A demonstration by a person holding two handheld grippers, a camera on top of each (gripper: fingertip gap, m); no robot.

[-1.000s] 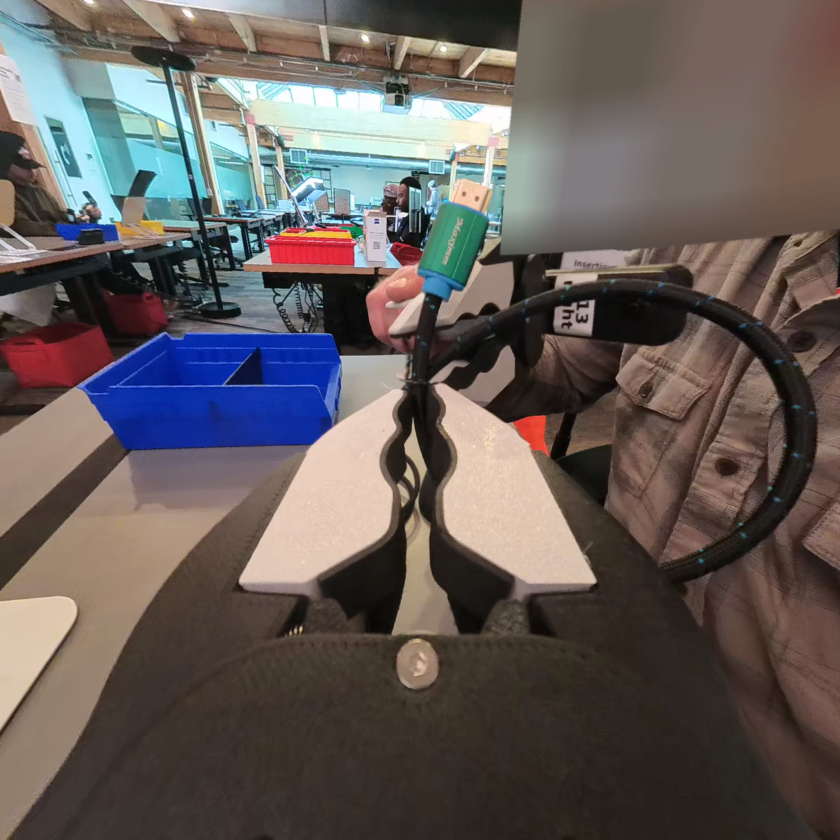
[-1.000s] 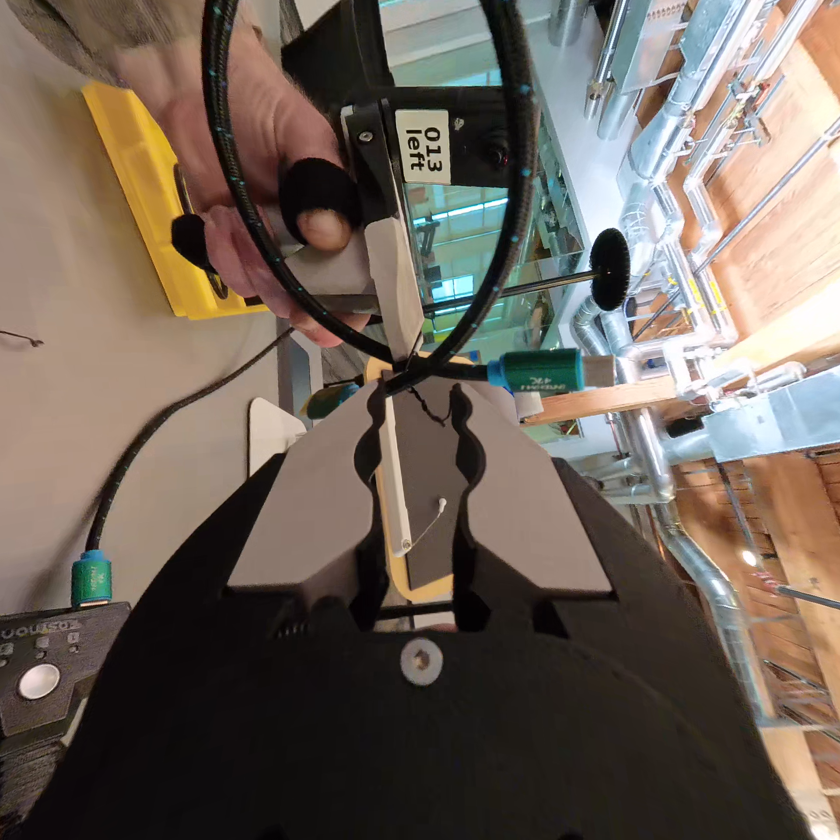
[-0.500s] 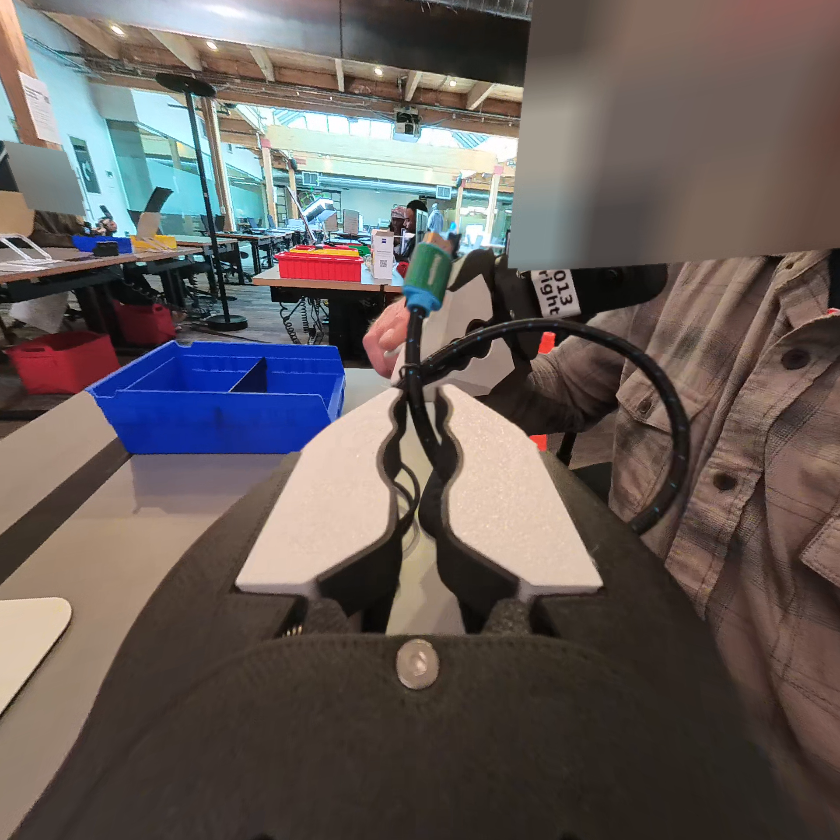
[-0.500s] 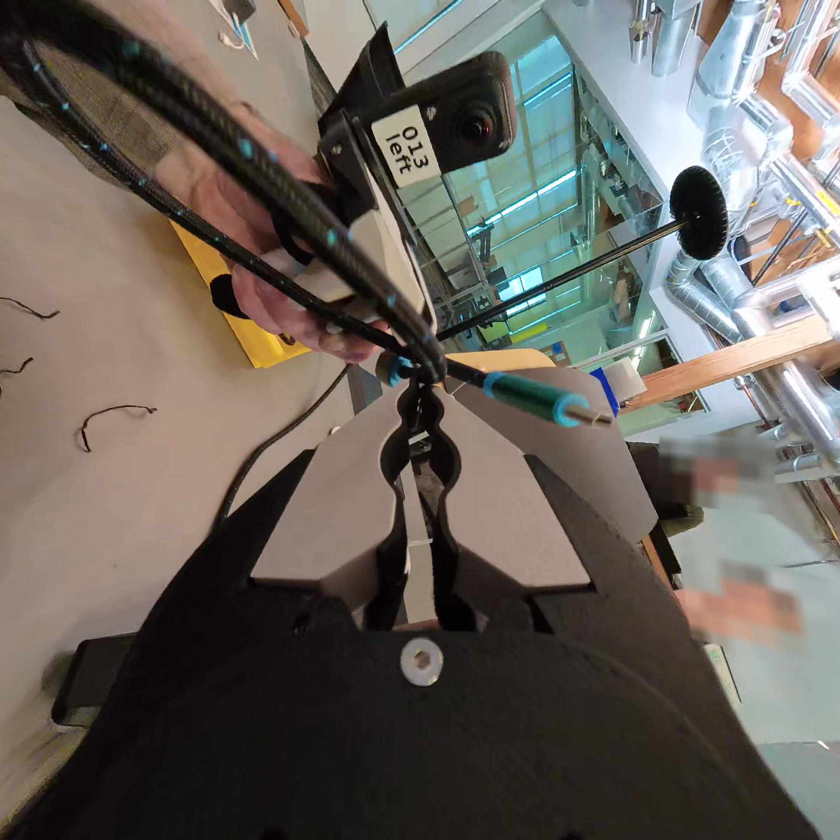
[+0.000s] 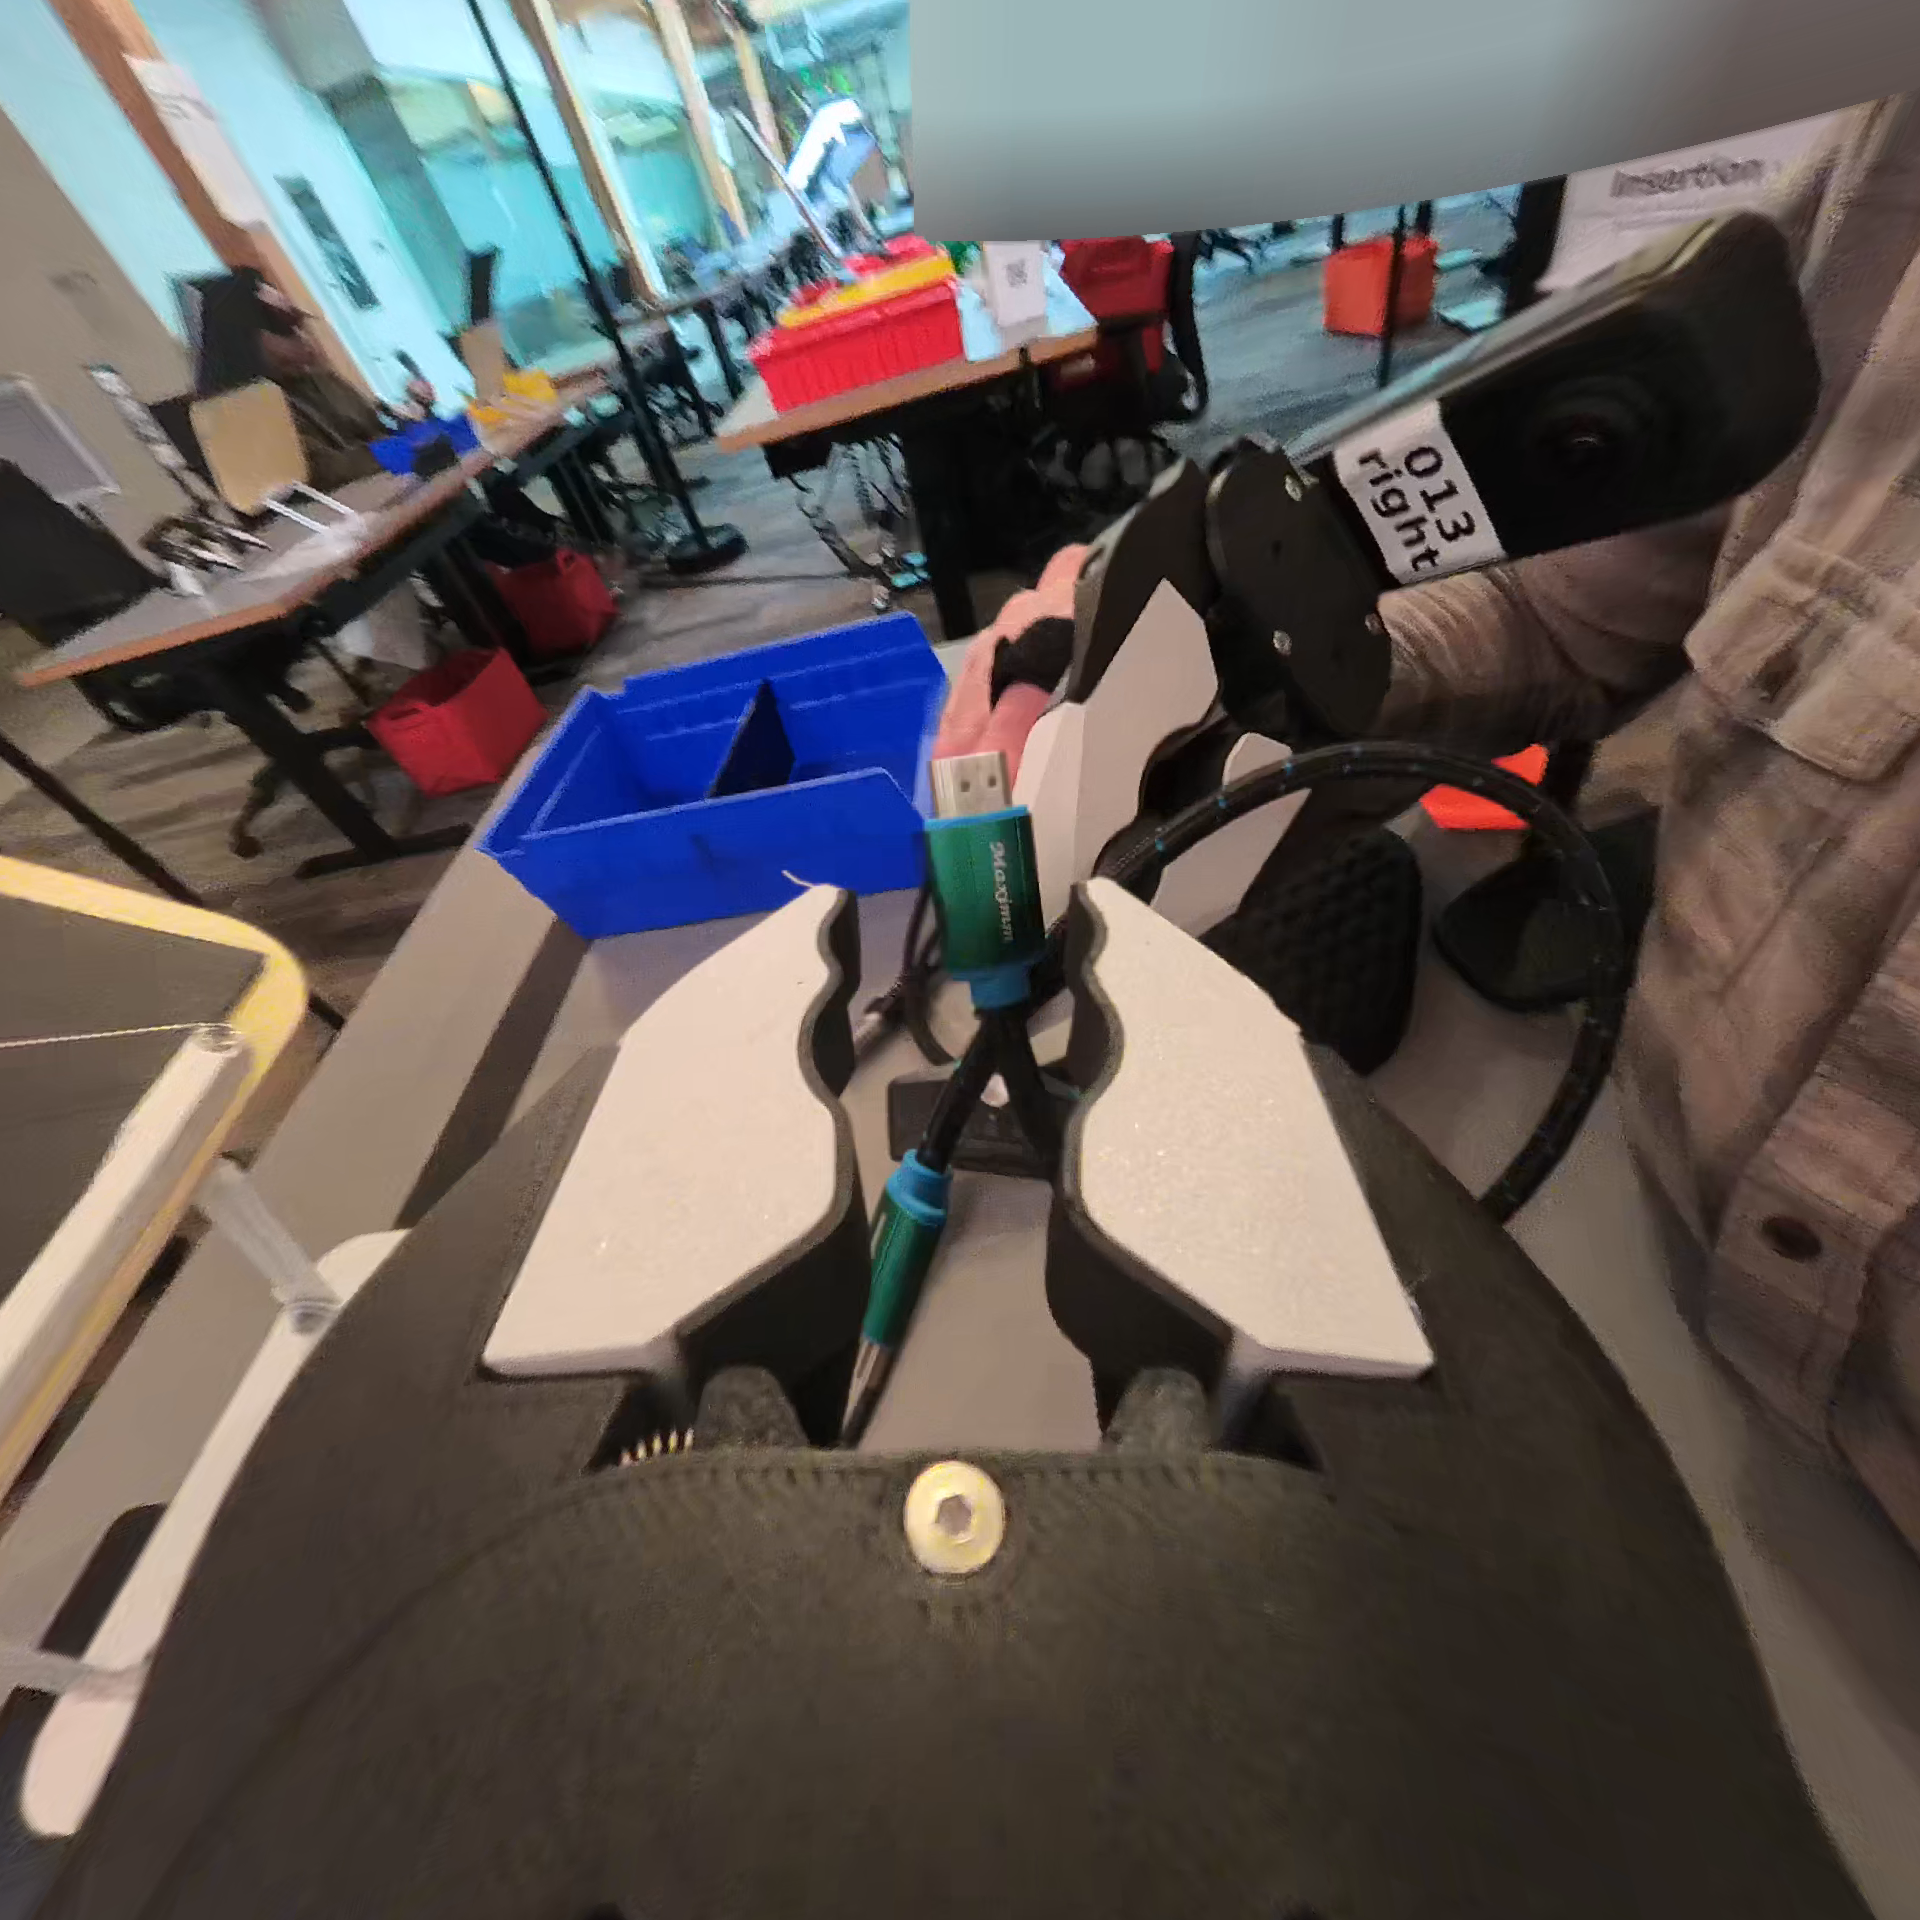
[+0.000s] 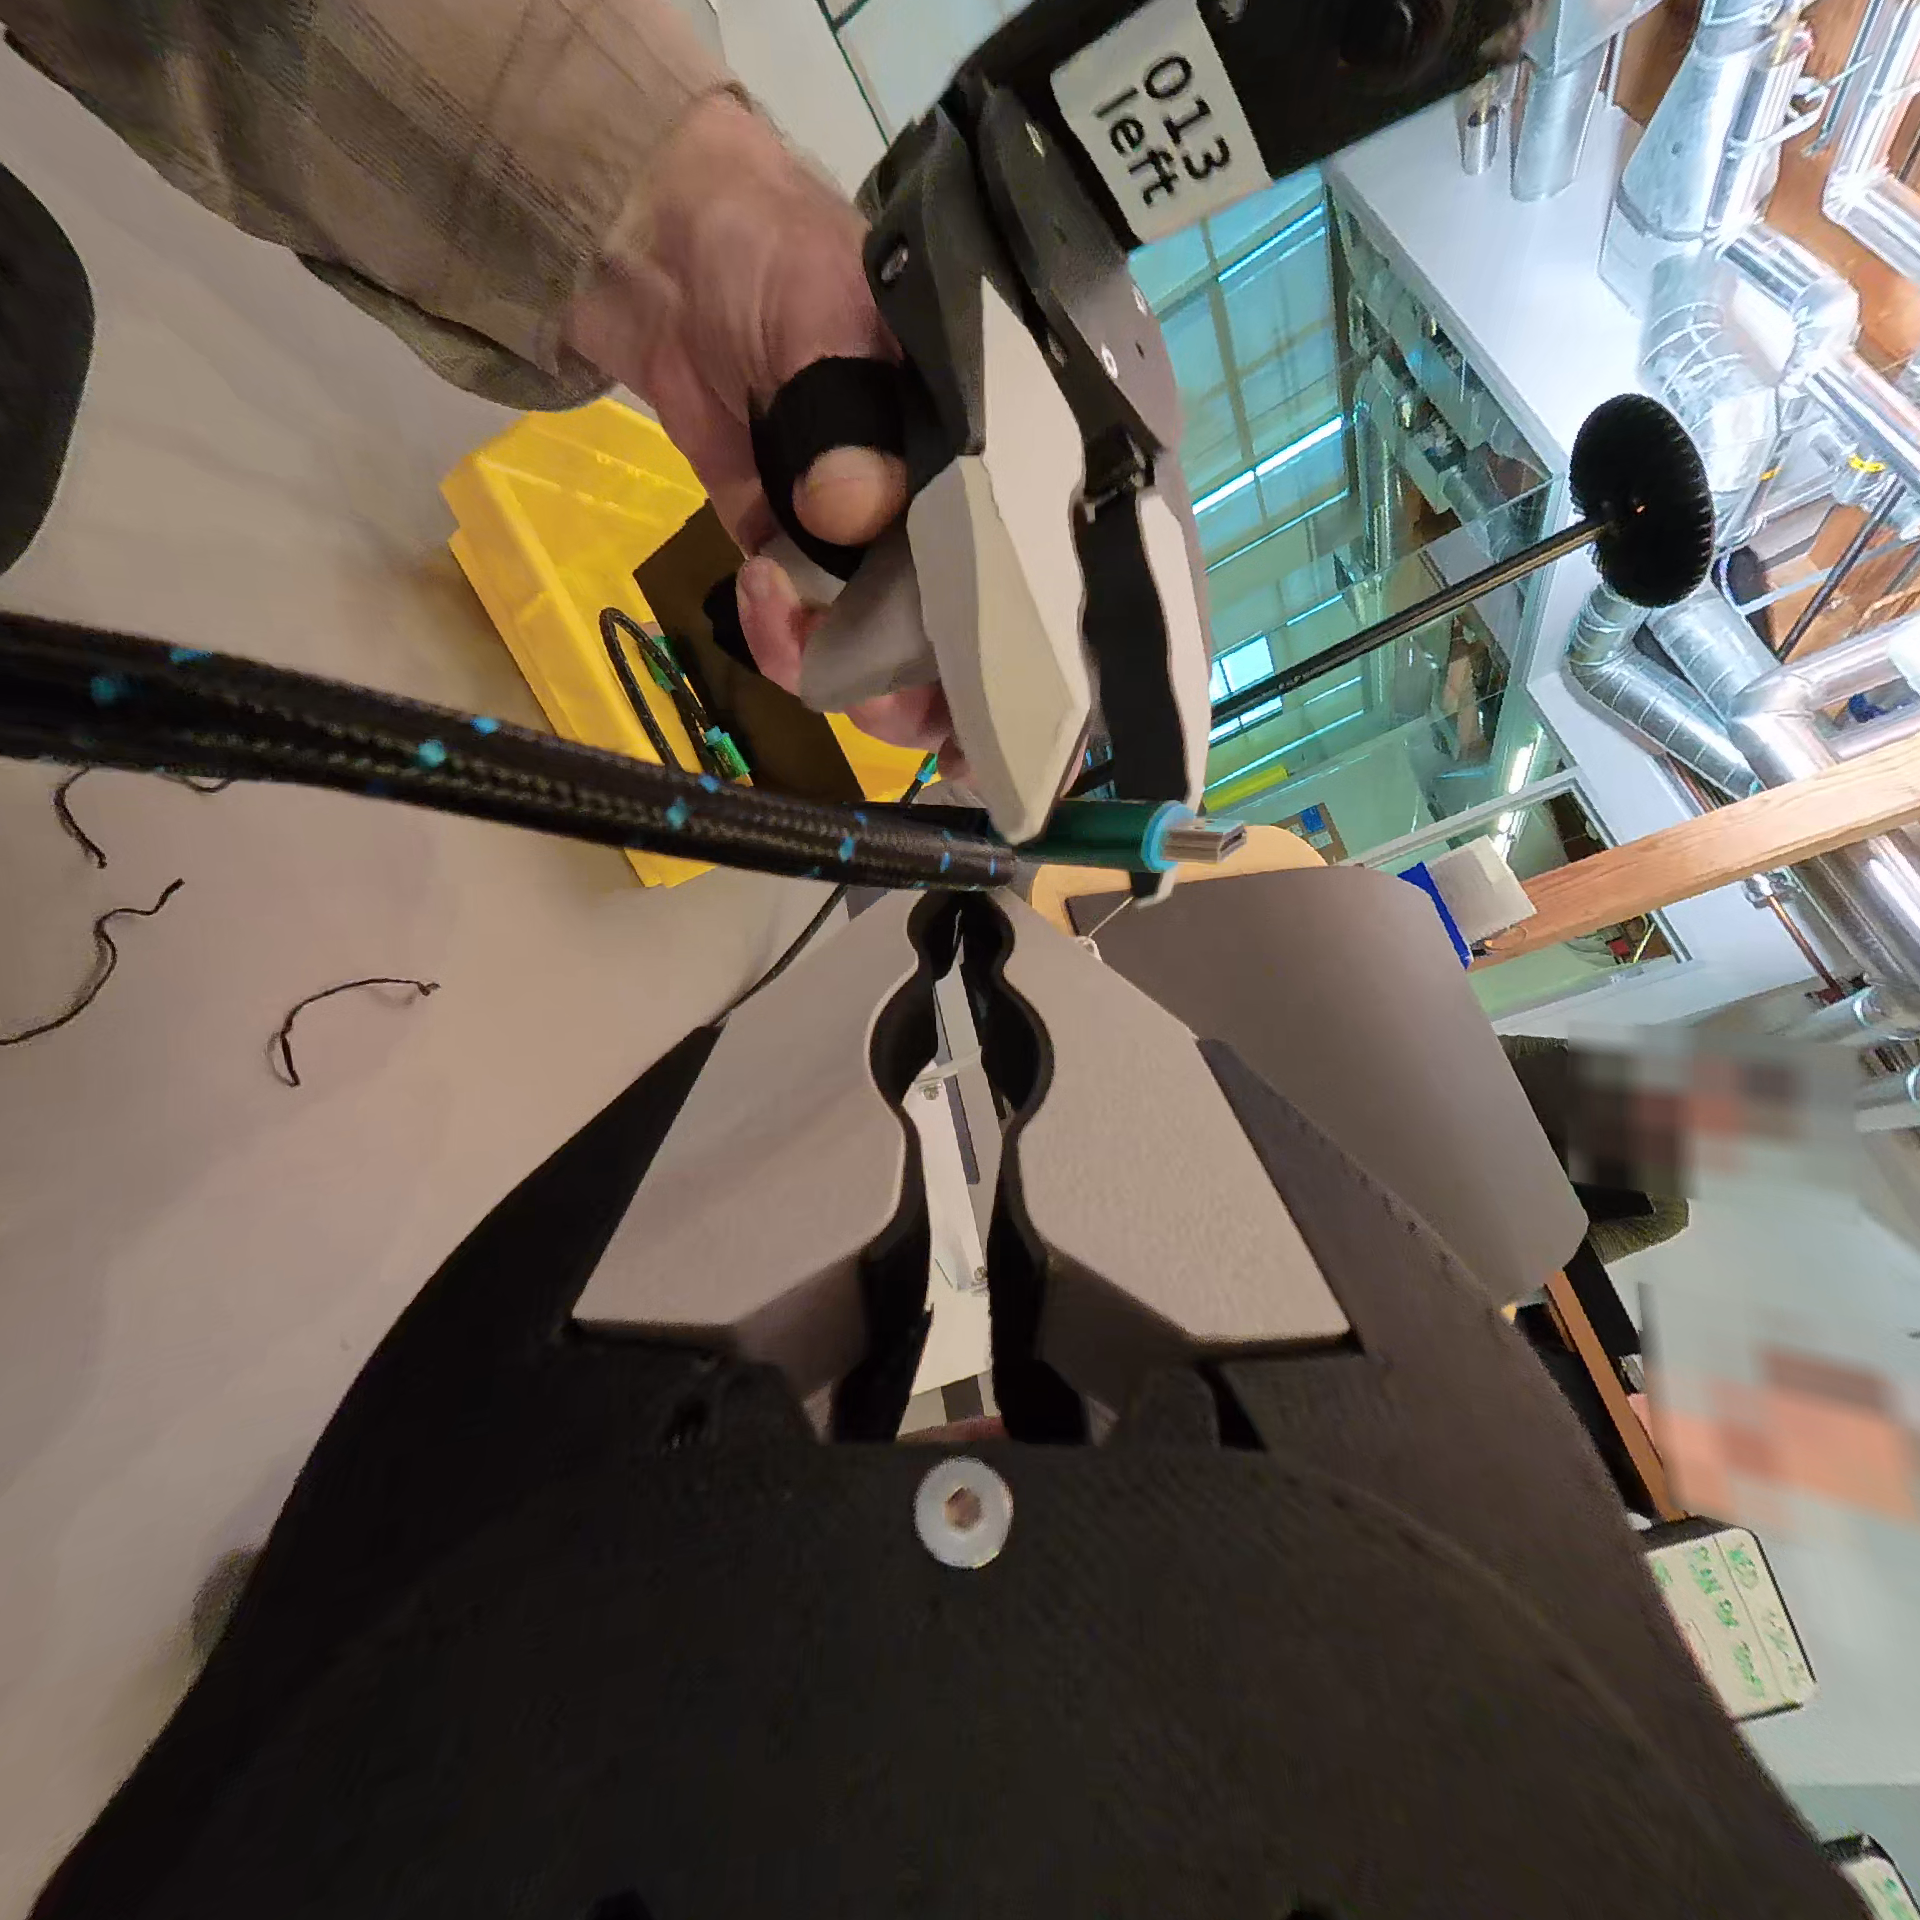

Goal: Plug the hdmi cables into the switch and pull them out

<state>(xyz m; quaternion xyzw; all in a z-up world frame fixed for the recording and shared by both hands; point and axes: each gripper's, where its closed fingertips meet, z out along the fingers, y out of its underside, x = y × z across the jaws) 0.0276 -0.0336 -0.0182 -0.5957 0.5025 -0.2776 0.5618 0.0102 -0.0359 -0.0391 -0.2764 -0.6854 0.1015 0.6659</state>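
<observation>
The left gripper (image 5: 961, 935) gapes wide, the green plug (image 5: 985, 894) standing between its tips. The right gripper (image 6: 961, 914) pinches the braided cable (image 6: 520, 769).

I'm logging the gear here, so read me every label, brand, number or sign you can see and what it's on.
I can't repeat writing; these bear it:
White label on right gripper: printed.
Second white label on left gripper: printed.
Green plug of the HDMI cable: brand lettering.
White sheet behind: blurred.
Green-printed pads: too small.
</observation>
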